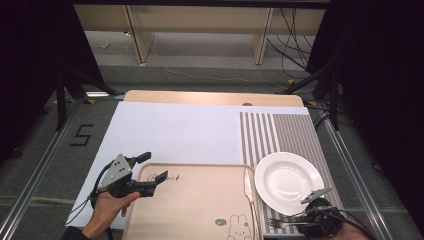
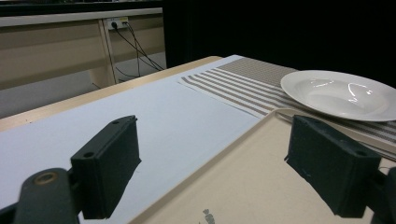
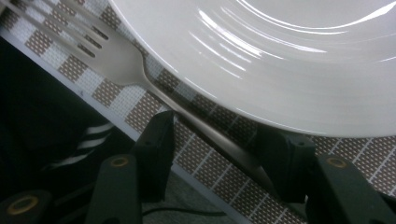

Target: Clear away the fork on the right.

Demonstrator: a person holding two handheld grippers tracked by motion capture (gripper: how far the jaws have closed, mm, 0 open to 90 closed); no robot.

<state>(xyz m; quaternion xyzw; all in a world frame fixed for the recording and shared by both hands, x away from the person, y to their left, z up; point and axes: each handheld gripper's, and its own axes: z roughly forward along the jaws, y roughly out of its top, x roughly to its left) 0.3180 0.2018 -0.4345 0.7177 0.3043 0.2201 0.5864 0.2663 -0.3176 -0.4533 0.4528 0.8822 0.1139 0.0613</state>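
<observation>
1. The right gripper (image 3: 215,154) sits at the near right corner of the worktop (image 1: 210,97), its jaws part open with the handle of a fork (image 3: 116,58) running between them; whether the pads actually press the handle cannot be told.
2. The fork lies on the striped mat (image 3: 116,100), tines pointing away from the gripper, its handle passing just beside the rim of the white plate (image 3: 280,60).
3. The plate rests on the mat directly ahead of this gripper.
4. The left gripper (image 1: 150,172) is held by a hand (image 1: 107,210) with its jaws spread wide and empty, over the far left corner of the beige tray (image 1: 200,200).
5. Beyond that gripper stretches white paper (image 2: 154,112); a knife (image 1: 248,187) lies on the tray's edge nearest the plate.
</observation>
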